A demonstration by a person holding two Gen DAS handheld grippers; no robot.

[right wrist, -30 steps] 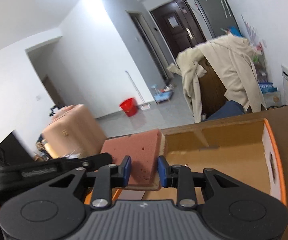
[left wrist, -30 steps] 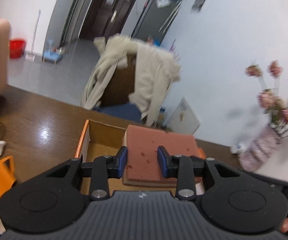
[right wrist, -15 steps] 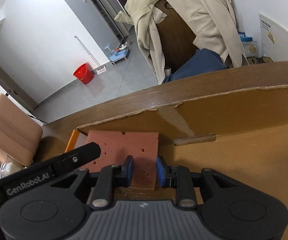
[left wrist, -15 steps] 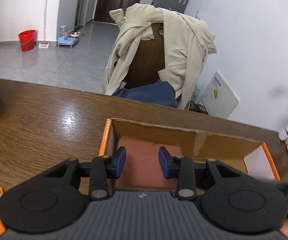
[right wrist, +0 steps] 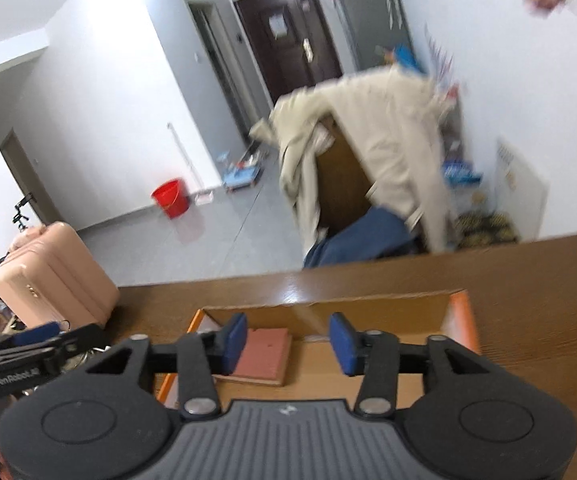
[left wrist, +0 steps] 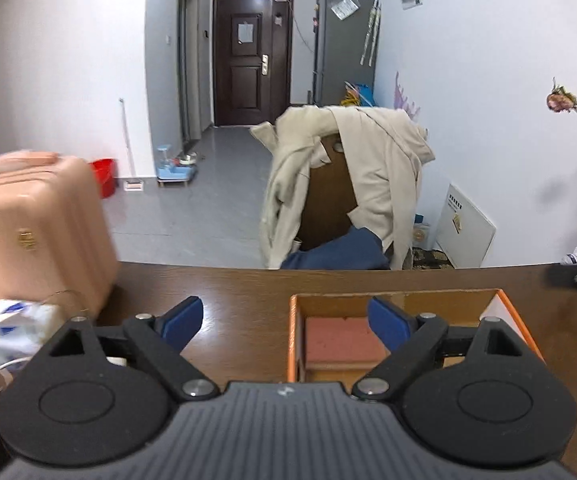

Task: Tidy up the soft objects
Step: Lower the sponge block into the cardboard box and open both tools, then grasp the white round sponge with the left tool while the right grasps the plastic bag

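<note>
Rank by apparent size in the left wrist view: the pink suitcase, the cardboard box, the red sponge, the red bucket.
1. pink suitcase, though it sits near the lens
2. cardboard box, partly hidden behind the gripper
3. red sponge
4. red bucket, far off across the floor

Table [left wrist: 248,292]: dark brown wood, glossy, its far edge facing the room.
Box [left wrist: 293,332]: open cardboard with orange rim, standing on the table near the far edge.
White packet [left wrist: 12,326]: on the table toward its left end (blurred, contents unclear).
</note>
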